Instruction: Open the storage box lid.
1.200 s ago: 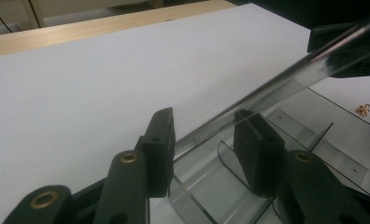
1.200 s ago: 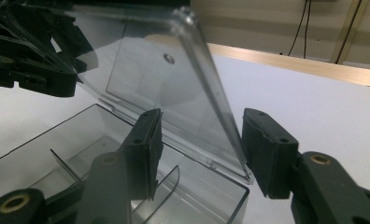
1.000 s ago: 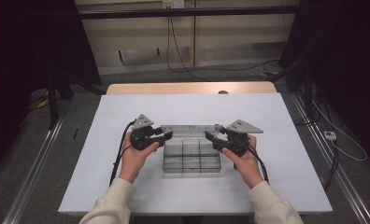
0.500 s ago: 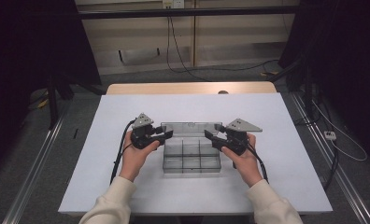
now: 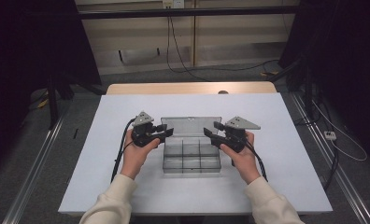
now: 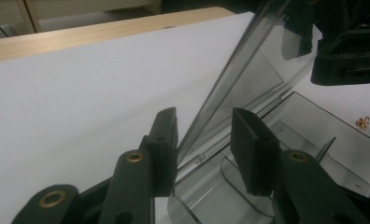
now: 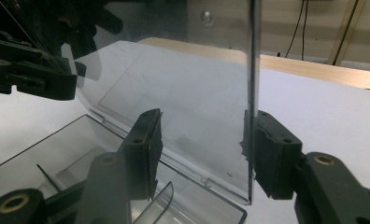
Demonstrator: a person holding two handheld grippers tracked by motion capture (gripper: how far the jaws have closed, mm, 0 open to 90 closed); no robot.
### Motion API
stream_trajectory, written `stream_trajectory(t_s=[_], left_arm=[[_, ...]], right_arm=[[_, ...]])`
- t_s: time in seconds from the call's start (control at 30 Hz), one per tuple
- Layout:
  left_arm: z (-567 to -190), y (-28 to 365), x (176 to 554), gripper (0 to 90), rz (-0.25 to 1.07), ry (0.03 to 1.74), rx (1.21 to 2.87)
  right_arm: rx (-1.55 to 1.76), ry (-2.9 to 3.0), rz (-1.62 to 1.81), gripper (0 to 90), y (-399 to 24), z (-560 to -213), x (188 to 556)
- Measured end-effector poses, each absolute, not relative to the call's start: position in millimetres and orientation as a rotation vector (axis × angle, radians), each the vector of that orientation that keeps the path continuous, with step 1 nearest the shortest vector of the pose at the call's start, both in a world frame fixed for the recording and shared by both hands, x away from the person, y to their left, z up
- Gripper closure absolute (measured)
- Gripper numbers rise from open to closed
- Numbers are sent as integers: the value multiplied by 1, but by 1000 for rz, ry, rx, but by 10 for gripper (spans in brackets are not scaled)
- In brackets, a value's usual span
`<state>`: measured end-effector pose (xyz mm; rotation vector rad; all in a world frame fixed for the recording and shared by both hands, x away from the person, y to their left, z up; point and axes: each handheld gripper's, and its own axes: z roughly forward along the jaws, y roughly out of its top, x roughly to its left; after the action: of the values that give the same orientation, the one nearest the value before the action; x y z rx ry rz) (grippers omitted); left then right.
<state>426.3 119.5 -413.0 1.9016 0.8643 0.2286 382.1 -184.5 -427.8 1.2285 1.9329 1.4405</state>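
We start at the left of the white table [image 5: 103, 177], where the left gripper [image 5: 167, 132] sits at the near-left corner of the clear plastic organizer box [image 5: 191, 157]. Its cable [image 5: 120, 154] trails down toward the table's front edge. In the left gripper view the raised lid [image 6: 239, 88] runs up between the two black jaws; the jaws have just been closing a little, yet there is daylight on both sides of the lid's edge, so we call this one unclenched, straddling the lid without pinching it.

Moving to the middle, the box rests at the centre of the table, its dividers splitting it into small compartments, its lid [image 5: 190, 125] standing up along the far side.

On to the right: the right gripper [image 5: 210, 132] comes in at the lid's right end. In the right gripper view the lid's edge [image 7: 252, 102] lies against the right-hand jaw, while the other jaw stands well apart from the pane, so no squeeze here either. A small golden item [image 6: 363, 122] lies on the table just beyond the box.
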Motion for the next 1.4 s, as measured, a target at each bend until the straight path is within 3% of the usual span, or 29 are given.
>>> stream_trajectory(t_s=[1.4], left_arm=[[-420,112,445,653,252,926,1866]], right_arm=[[1286,1928,1398,457,-180,-433,409]])
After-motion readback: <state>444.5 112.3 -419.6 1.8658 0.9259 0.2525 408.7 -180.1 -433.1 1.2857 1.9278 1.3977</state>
